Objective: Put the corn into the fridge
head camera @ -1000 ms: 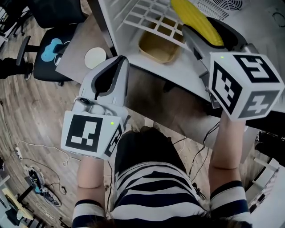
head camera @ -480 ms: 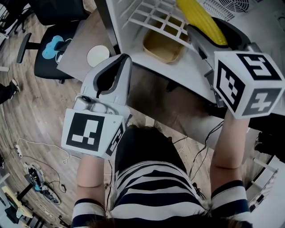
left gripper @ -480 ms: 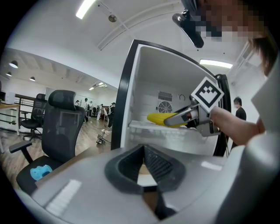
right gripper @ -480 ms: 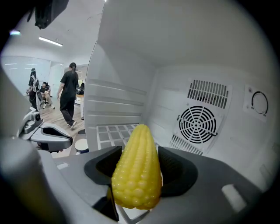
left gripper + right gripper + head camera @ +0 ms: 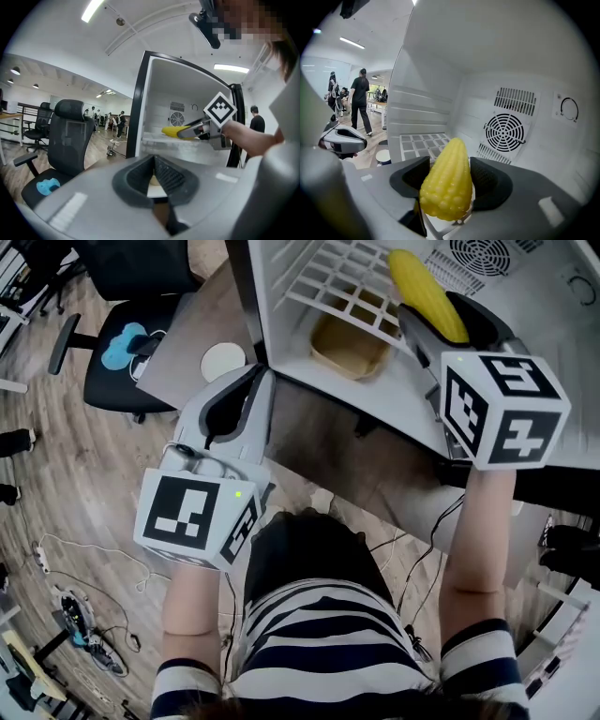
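Note:
The yellow corn (image 5: 424, 287) lies with its tip pointing into the open fridge, over the white wire shelf (image 5: 328, 277). My right gripper (image 5: 439, 313) reaches into the fridge with the corn (image 5: 447, 159) between its jaws. The jaws are opening, and the pads stand at the corn's sides without visibly pressing it. In the left gripper view the corn (image 5: 174, 131) shows at the shelf's height. My left gripper (image 5: 253, 381) hangs lower, outside the fridge, with its pads together and nothing between them.
A tan tray (image 5: 349, 343) sits below the wire shelf. A round fan vent (image 5: 505, 131) is on the fridge's back wall. To the left stand a grey table (image 5: 183, 357) with a white disc (image 5: 223, 360) and a black office chair (image 5: 131, 343). People stand far off.
The head view has shifted, so the fridge and chair sit further right. The right gripper stays at the shelf with the corn, its jaws a little wider. The left gripper has barely moved.

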